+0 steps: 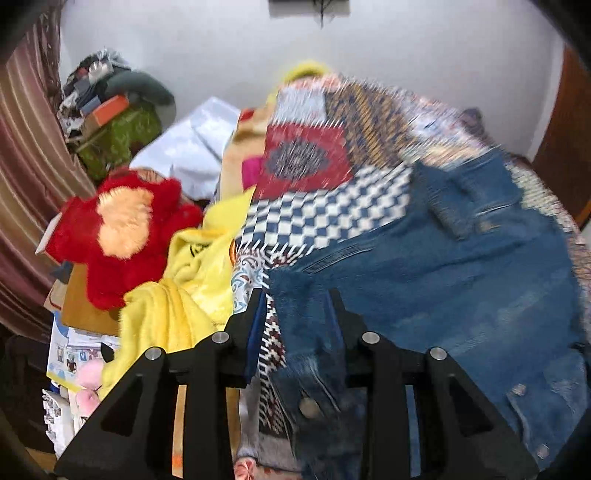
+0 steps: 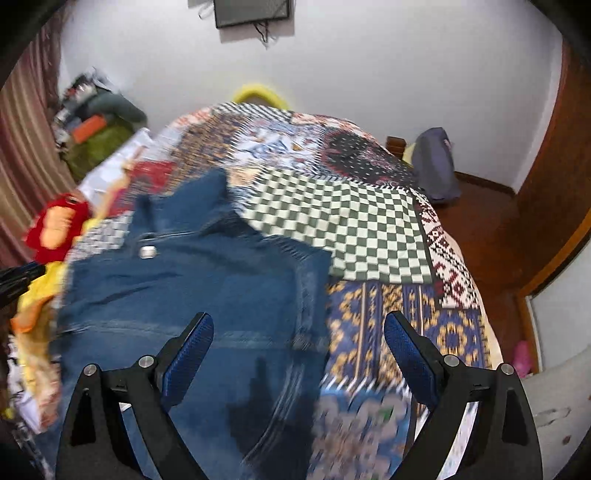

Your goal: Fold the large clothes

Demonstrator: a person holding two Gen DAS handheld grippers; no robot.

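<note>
While both point steeply down over the bed (image 2: 369, 229), the left hand-held gripper (image 1: 295, 299) stands narrowly parted with a fold of the denim jacket (image 1: 443, 280) between its fingers (grip unclear). The right hand-held gripper (image 2: 299, 325) gapes wide, holding nothing

A lived-in bedroom in a home; a bed (image 2: 388, 236) fills most of both views, covered by a patchwork bedspread (image 1: 325, 218) of checked and patterned squares; plain white walls (image 2: 369, 74) stand behind it, with a small dark screen (image 2: 251, 13) mounted high up and loose wires below it; a striped brown curtain (image 1: 26, 147) hangs along one side; a wooden door (image 2: 554, 166) and reddish floor (image 2: 487, 229) lie on the other; a red plush toy (image 1: 122, 236), a yellow blanket (image 1: 184, 295), and heaped bags and boxes (image 1: 107, 122) crowd the corner; a denim jacket (image 2: 192, 288) lies spread on the bed.
</note>
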